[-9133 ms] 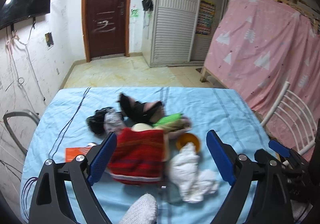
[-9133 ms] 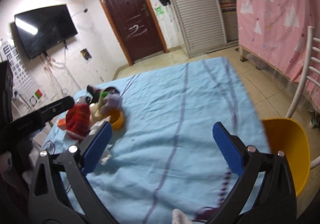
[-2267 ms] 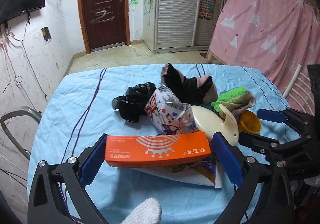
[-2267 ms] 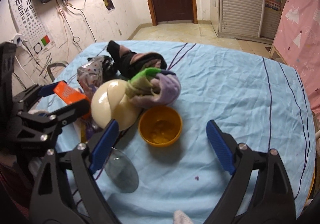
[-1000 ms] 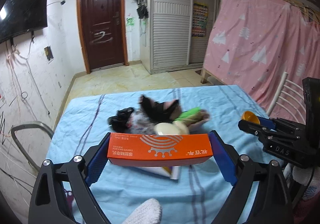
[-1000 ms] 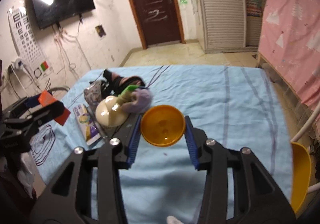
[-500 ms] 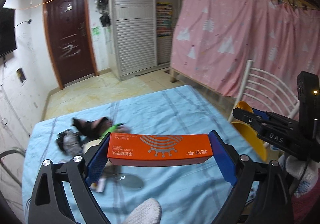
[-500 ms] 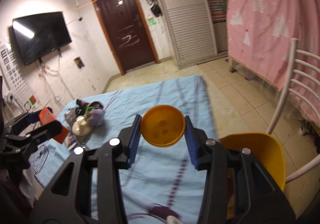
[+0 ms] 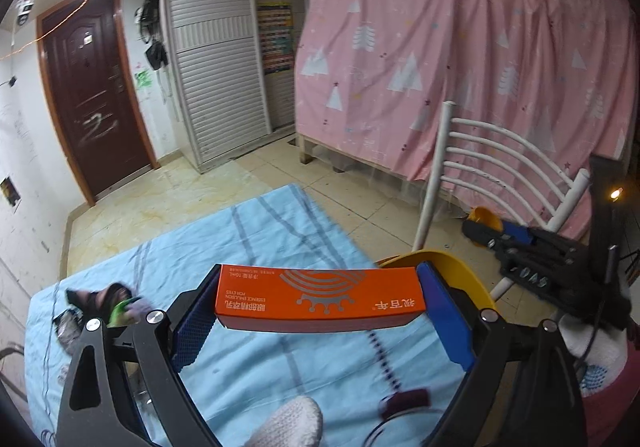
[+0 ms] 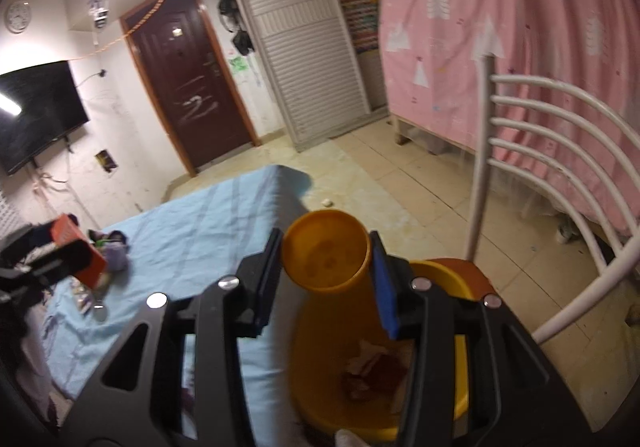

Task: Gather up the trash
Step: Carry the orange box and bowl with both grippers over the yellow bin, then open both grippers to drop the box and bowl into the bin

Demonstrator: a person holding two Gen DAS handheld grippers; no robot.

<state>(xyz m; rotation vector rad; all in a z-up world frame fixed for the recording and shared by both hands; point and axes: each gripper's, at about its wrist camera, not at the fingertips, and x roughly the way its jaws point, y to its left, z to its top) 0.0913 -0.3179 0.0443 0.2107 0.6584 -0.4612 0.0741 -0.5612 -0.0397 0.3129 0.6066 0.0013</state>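
Orange box clamped in our left gripper, small orange bowl clamped in our right gripper, both near the yellow bin beside the table's edge; next, we likely release over it.

A dark brown door is set in a white wall beside a slatted white wardrobe. The floor is tiled in beige. A pink curtain is hung at right — a white chair before it.
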